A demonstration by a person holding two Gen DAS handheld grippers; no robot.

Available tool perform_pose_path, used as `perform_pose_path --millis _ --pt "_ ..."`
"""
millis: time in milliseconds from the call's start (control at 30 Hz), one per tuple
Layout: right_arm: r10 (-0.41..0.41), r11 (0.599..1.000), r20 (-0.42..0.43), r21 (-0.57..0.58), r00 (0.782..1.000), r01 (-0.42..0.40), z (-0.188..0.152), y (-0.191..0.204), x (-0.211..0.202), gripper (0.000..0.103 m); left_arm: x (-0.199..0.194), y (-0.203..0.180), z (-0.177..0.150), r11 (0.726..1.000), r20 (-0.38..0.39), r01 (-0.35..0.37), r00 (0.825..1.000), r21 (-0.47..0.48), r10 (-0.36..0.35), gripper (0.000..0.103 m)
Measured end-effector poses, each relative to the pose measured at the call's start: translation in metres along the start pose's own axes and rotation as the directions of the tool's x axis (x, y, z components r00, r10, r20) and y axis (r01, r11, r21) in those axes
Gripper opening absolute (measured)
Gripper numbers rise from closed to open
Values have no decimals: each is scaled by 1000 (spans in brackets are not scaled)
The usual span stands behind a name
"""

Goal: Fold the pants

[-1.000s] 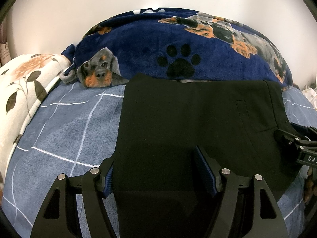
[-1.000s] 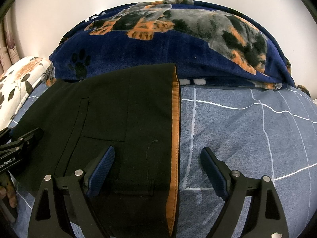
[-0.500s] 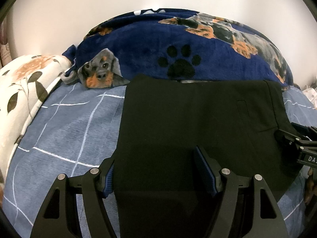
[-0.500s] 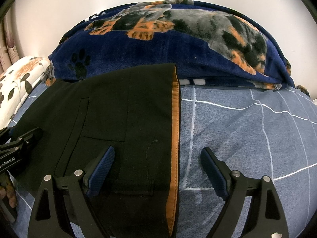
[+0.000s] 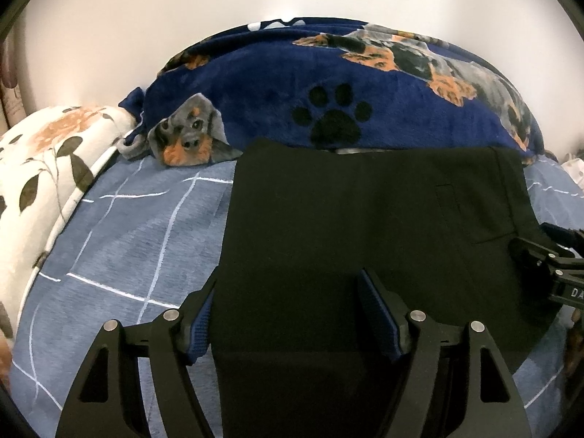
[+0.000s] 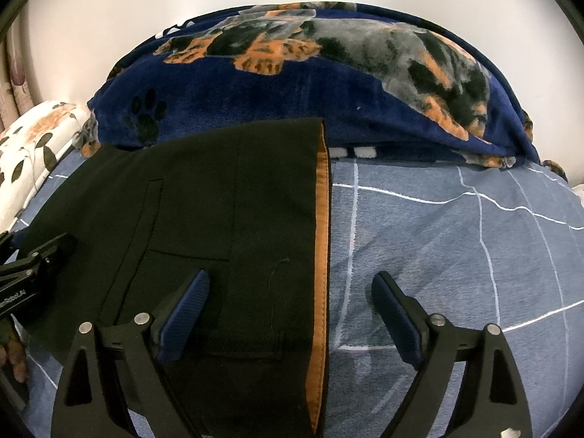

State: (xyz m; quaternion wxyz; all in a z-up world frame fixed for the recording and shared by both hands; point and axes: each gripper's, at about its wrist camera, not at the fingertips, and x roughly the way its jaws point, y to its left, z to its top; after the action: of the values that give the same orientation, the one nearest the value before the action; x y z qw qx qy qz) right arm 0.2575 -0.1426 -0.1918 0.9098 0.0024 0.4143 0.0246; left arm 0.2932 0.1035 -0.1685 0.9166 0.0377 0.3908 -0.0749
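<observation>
Right claw (image 6: 290, 314) jaws just widened over folded pants (image 6: 233, 226), nothing else moved

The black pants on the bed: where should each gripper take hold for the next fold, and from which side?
Grip the black pants at the near edge: right gripper by the orange-lined edge, left gripper by the opposite side. Both come from the near side, jaws open, since the cloth lies flat.
</observation>
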Motion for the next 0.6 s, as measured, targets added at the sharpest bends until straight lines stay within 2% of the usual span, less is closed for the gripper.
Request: perform_pose_path --millis 433,600 --pt "12 1000 -3 11 1000 -12 1 -2 -1 94 -2 6 3 999 22 -29 999 13 28 75" --pt "16 1000 20 6 1000 -17 0 -3 -10 94 5 34 14 998 56 -54 997 43 52 75"
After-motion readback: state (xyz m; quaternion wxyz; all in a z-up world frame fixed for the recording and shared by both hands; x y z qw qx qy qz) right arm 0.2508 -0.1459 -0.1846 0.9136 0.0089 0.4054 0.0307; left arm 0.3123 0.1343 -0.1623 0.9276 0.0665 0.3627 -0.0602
